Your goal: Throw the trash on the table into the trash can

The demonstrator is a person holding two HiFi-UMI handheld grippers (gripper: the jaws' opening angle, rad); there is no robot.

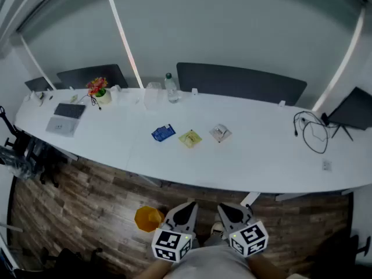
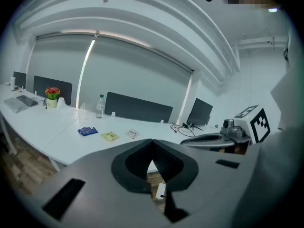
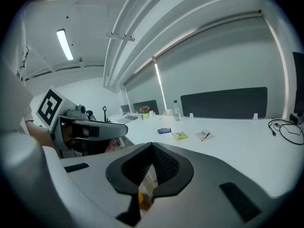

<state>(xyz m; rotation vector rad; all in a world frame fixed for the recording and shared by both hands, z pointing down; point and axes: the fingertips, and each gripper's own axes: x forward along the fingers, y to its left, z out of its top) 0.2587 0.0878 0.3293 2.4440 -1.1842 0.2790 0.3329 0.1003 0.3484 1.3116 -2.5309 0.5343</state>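
Three pieces of trash lie mid-table: a blue packet, a yellow packet and a crumpled white wrapper. An orange trash can stands on the wooden floor in front of the table. My left gripper and right gripper hover side by side near my body, well short of the table. Both have their jaws shut with nothing held.
The long white table also carries a water bottle, a clear cup, a flower pot, a grey laptop at the left and black cables at the right. Dark chairs stand behind it.
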